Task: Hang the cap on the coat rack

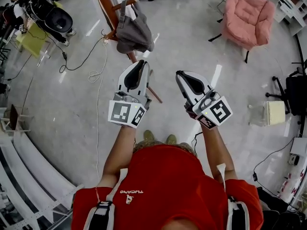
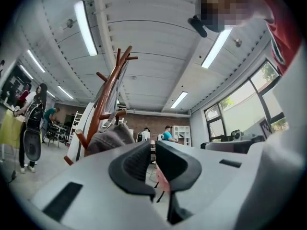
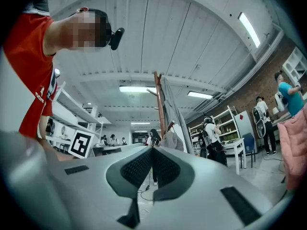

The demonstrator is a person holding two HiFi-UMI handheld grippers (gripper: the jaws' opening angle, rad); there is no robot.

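Cap [image 1: 132, 32], grey fabric, on wooden coat rack [image 1: 106, 6], left gripper [image 1: 143, 64] jaws barely apart, right gripper [image 1: 179, 74] jaws together

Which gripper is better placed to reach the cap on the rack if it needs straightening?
Left, probably. In the head view the left gripper sits nearer the grey cap hanging on the coat rack; the right gripper is further off to the side. Both are empty.

On the grey floor [image 1: 182, 37] a coat rack [image 1: 106, 6] and pink armchair [image 1: 247, 16] are stood; a white cable [image 1: 98, 73] is strewn.
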